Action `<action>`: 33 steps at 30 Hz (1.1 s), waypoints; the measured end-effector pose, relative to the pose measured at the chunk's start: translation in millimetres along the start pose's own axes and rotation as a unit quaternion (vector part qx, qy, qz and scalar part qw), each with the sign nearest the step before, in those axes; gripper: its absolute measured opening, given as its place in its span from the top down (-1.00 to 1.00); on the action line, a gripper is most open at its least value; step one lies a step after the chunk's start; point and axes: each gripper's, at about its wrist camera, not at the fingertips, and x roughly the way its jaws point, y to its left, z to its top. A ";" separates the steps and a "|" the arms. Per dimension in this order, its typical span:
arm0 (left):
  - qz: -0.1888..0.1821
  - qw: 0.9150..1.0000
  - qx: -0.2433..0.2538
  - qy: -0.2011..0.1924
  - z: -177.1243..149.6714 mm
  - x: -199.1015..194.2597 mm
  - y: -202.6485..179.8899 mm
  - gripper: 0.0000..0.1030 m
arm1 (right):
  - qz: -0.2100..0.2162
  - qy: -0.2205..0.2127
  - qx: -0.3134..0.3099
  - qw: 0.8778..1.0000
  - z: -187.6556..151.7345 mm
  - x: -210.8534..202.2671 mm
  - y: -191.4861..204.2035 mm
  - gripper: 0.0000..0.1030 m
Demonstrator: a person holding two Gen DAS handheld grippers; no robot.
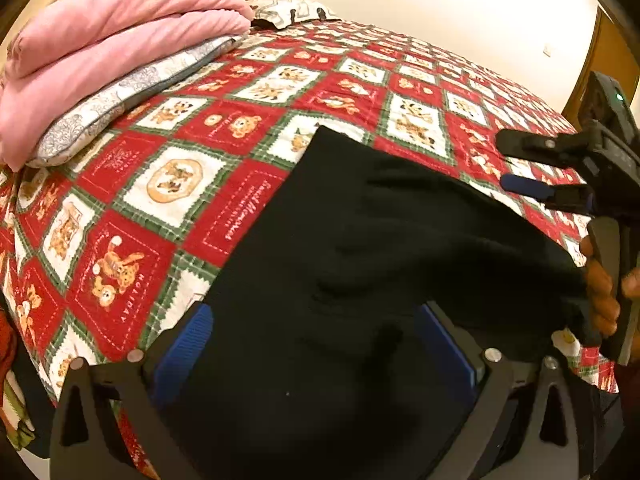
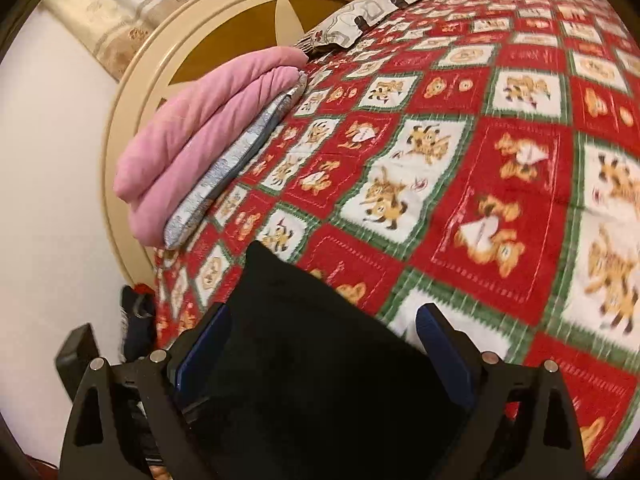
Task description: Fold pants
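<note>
Black pants (image 1: 360,280) lay on the bed's teddy-bear quilt (image 1: 224,132), near edge. Left claw (image 1: 316,344) spread wide w/ fabric between its blue pads, not clenched. Right claw (image 2: 324,340) likewise released over pants. Pink blanket (image 1: 100,52) sat on a pillow (image 1: 120,100) by headboard.

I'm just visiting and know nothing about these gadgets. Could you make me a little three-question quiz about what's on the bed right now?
1. True or false: the black pants lie on a plain white sheet.
2. What sits on top of the grey patterned pillow? A) pink folded blanket B) a book C) a shoe
3. Fill in: in the left wrist view, the right gripper has its fingers ____.

Key: 1. False, it is a red holiday quilt. 2. A, the pink folded blanket. 3. Apart, with nothing between them.
</note>
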 end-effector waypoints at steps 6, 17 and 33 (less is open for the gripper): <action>0.014 1.000 -0.003 -0.010 -0.1 -6.0 7.5 -1.00 | -0.052 0.036 -0.094 0.994 6.2 29.2 4.7 -0.48; 0.027 0.999 -0.028 -0.010 -11.6 -22.2 33.5 -1.00 | -0.137 0.080 -0.215 0.964 -15.5 68.6 54.5 0.88; -0.002 0.998 -0.035 -0.043 -70.7 -75.5 61.8 -1.00 | -0.099 -0.040 -0.256 0.961 -171.6 -11.2 166.5 0.91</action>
